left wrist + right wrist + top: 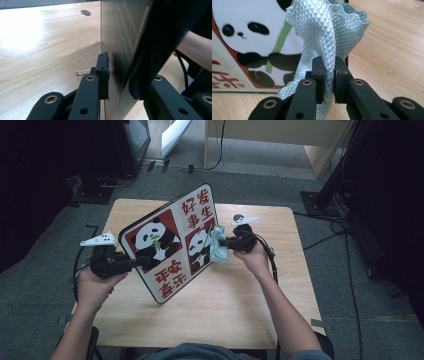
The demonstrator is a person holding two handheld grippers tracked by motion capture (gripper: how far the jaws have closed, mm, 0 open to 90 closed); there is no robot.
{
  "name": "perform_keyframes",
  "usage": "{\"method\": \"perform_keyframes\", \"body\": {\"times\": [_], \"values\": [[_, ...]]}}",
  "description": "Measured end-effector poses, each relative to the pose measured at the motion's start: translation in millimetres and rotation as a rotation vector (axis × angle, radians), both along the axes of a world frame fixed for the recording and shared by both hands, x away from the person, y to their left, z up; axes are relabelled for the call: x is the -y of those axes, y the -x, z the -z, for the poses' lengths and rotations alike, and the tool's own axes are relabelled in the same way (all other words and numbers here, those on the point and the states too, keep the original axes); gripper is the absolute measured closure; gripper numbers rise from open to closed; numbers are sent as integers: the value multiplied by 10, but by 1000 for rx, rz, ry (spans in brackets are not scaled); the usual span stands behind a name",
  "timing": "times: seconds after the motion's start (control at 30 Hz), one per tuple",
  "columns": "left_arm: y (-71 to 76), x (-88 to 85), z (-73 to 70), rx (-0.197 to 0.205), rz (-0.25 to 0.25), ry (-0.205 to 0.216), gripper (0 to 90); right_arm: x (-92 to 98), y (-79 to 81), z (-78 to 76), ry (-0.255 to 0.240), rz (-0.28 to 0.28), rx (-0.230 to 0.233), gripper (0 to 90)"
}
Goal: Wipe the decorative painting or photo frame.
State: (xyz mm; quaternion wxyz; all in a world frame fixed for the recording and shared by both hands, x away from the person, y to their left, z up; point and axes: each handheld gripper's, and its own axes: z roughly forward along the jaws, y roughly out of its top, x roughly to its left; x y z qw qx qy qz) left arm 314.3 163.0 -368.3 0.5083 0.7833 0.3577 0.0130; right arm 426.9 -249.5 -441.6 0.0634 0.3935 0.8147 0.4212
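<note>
Panda board [170,245] stands pinched in left gripper [137,263]; right gripper [226,242] clamps cloth [218,247] against it, wiping barely begun

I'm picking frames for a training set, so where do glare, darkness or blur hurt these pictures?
High view: table evenly lit, surroundings dark, panda board slightly soft. Left gripper view: strong glare whitens the tabletop at upper left; the board's edge looms dark and blurred. Right gripper view: cloth sharp, wood behind soft.
</note>
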Motion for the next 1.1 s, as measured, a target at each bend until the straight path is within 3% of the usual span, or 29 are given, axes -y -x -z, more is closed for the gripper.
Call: {"method": "perform_keyframes", "body": {"times": [0.37,0.53,0.73,0.93,1.1], "values": [[6,20,-17,15,12,-2,732,9,30,176,32,8,-39,821],[-2,20,-14,14,14,-9,732,20,35,170,36,3,-43,822],[-6,21,-12,13,12,-11,733,45,54,47,21,8,-26,823],[-5,16,-16,14,9,-12,733,53,93,-230,-35,-1,-5,824],[-11,31,-4,10,13,-21,733,-33,138,-512,-24,-28,53,824]]}}
